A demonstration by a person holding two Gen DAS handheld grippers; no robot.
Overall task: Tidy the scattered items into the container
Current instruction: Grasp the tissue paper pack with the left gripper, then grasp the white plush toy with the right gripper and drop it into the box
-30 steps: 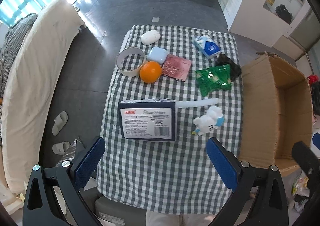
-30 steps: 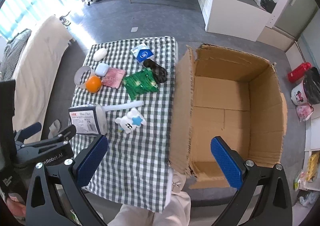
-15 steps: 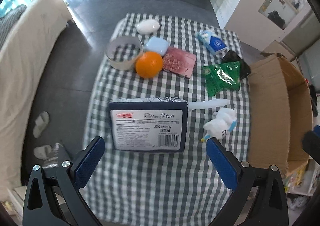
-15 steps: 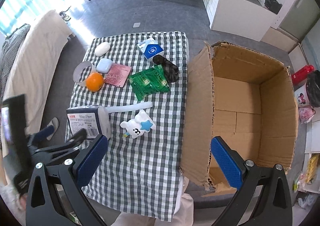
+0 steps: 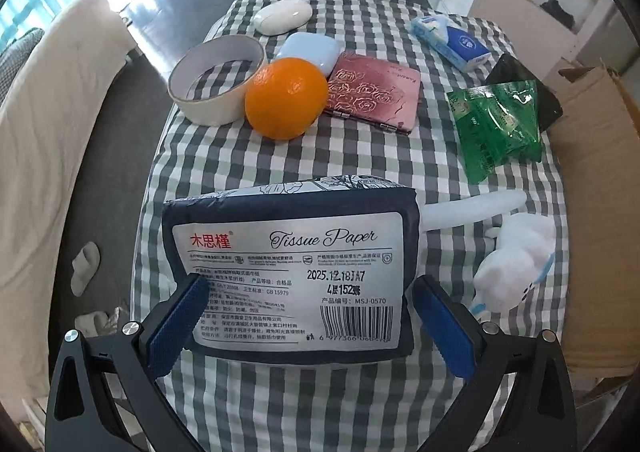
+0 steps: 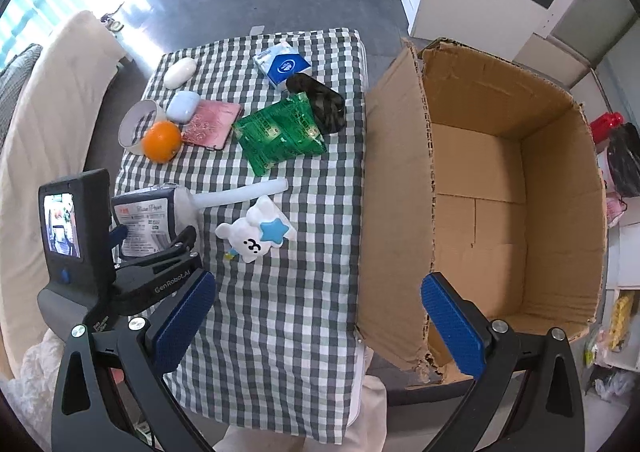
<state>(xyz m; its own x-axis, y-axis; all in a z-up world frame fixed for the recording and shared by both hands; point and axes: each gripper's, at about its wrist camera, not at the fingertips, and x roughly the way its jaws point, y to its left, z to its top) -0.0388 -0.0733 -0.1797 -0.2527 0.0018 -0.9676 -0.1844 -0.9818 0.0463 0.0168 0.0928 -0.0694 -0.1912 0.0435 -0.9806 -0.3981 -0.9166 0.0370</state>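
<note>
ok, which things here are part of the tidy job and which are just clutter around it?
Job:
tissue pack, between the open left claw
orange
tape roll
pink wallet
green packet
plush toy
cardboard box

Lying about:
slippers on the floor
sofa
red bottle

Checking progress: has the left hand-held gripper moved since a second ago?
Yes. The left hand-held gripper has advanced toward the tissue pack, its open fingers now flanking it.
</note>
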